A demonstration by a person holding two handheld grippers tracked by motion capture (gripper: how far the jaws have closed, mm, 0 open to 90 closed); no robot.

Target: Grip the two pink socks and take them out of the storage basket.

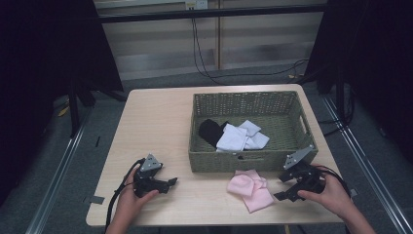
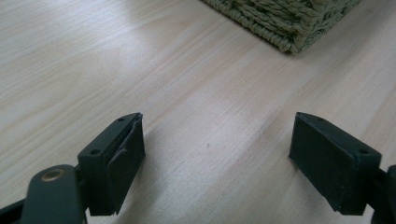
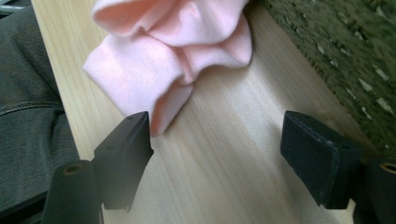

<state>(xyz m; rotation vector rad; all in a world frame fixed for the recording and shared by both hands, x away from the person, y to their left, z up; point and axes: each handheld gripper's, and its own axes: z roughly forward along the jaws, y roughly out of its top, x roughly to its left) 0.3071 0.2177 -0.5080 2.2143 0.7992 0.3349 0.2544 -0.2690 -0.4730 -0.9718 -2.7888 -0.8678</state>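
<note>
Nearest the desk's [image 1: 160, 117] front edge, the right hand-held gripper [image 1: 288, 187] sits with jaws spread wide, empty, just beside the pink cloth [image 1: 251, 188]. Soft, light and floppy, it should bunch easily; a pinch on its thick folded edge [image 3: 161, 109] looks best. Left hand-held gripper [image 1: 168, 184] is likewise released over bare wood. Beyond stands the woven basket [image 1: 251, 161] holding white and black cloths [image 1: 234, 135].

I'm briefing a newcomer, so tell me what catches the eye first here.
The pink sock stands out, crumpled on the wooden table just in front of the woven basket. The right gripper is open beside it. Inside the basket lie white socks and a black sock.
</note>
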